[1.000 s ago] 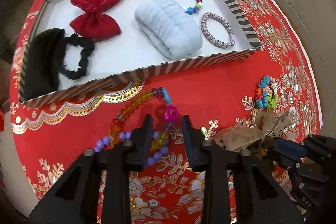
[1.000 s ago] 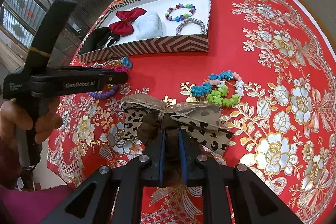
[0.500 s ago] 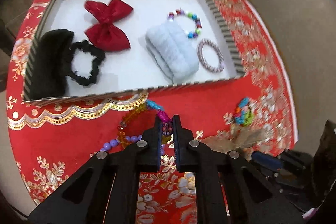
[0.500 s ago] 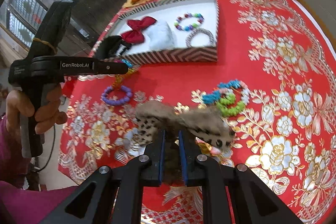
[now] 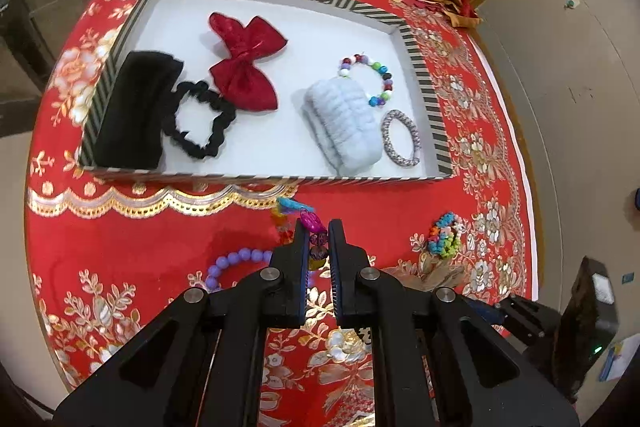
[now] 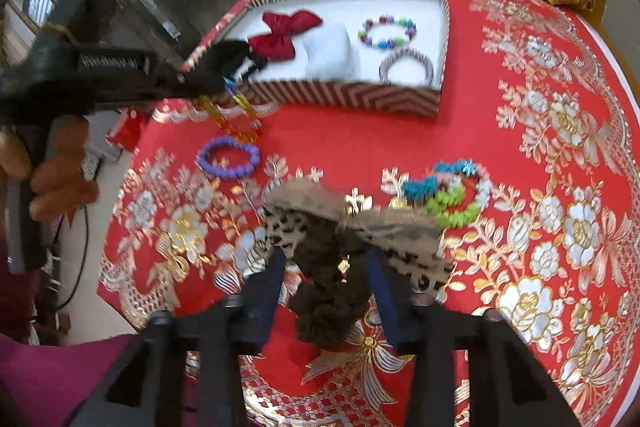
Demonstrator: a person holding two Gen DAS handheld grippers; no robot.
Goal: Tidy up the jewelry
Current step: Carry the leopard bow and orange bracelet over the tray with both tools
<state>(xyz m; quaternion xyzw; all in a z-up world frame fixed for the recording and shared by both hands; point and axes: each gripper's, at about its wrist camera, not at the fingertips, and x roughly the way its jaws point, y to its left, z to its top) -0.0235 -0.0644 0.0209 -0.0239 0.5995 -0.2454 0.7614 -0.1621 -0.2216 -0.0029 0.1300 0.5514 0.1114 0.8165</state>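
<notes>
Our left gripper [image 5: 318, 241] has its jaws clamped on the bead chain [image 6: 236, 115], lifted just before the striped tray [image 5: 256, 179]. Our right gripper [image 6: 326, 267] jaws have just been opening; the leopard bow [image 6: 352, 227] lies between them on the surface [image 5: 160, 247].

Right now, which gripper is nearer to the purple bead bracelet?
Left. The left gripper hangs just above the purple bead bracelet, holding a colorful chain. The right gripper is farther, over the leopard bow.
</notes>
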